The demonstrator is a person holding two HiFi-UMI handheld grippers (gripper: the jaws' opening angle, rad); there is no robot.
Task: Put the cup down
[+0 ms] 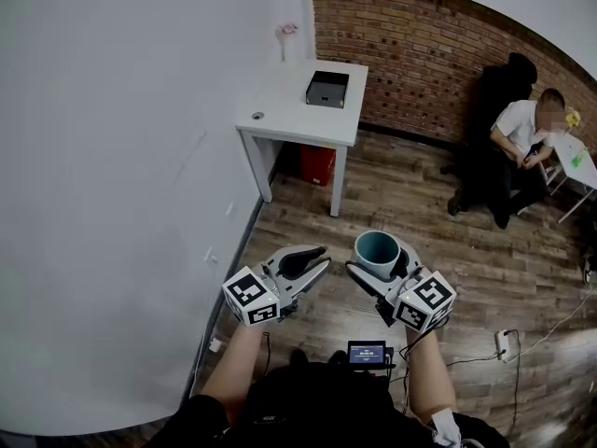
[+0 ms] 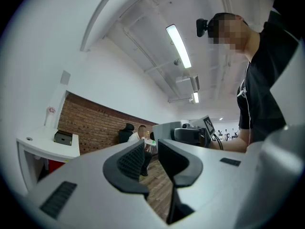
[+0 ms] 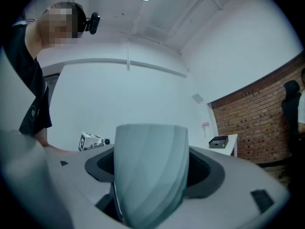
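Observation:
A pale teal cup (image 1: 376,247) is held upright in the air over the wooden floor, with my right gripper (image 1: 382,261) shut on its sides. In the right gripper view the cup (image 3: 150,161) fills the space between the dark pads (image 3: 205,168), and the right gripper (image 3: 152,175) points level. My left gripper (image 1: 315,259) hovers just left of it at the same height, its jaws shut with nothing in them. The left gripper view shows the left gripper (image 2: 151,152) with only a thin slit between its fingers.
A white table (image 1: 289,119) stands ahead against the white wall, carrying a black box (image 1: 327,89) and a small round object (image 1: 257,116). A red bin (image 1: 317,164) sits under it. A person (image 1: 520,138) sits by the brick wall at right. A power strip (image 1: 502,343) lies on the floor.

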